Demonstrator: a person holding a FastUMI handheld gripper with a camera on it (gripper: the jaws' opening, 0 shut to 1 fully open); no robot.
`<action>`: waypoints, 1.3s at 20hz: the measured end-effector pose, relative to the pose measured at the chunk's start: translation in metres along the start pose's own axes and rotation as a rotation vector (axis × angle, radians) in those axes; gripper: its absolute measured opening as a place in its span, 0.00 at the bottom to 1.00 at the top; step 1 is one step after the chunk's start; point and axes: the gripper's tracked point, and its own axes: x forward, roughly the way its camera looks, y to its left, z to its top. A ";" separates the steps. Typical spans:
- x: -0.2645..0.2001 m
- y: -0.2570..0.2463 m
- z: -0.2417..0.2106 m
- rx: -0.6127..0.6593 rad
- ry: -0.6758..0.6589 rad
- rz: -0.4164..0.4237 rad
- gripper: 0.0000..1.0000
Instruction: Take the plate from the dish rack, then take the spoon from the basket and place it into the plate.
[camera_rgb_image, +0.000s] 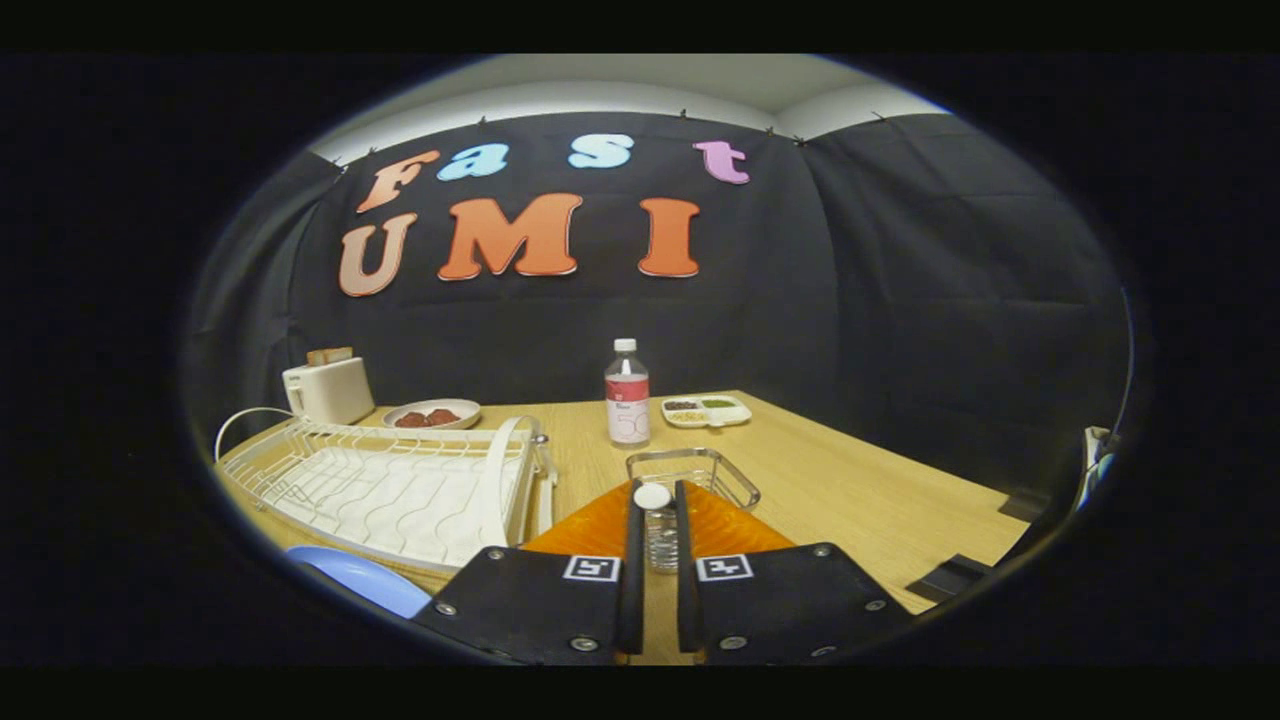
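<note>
My gripper (659, 492) is shut on the spoon (652, 497); its white rounded end shows between the two fingertips, and the rest runs down the narrow gap between the fingers. The wire basket (735, 482) sits on the table just beyond and under the fingertips. The blue plate (362, 582) lies on the table to the left of the fingers, in front of the white dish rack (390, 485), only partly in sight. The rack holds nothing that I can see.
A water bottle (627, 395) stands behind the basket. Farther back are a divided dish with food (706, 410), a plate with red pieces (432, 414) and a white toaster (328, 388). The wooden table (860, 490) stretches to the right.
</note>
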 end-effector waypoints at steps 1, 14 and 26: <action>0.000 0.001 0.000 0.001 0.007 0.007 0.11; -0.050 -0.016 0.059 -0.002 -0.105 0.031 0.07; -0.149 0.040 0.074 0.036 -0.149 0.208 0.07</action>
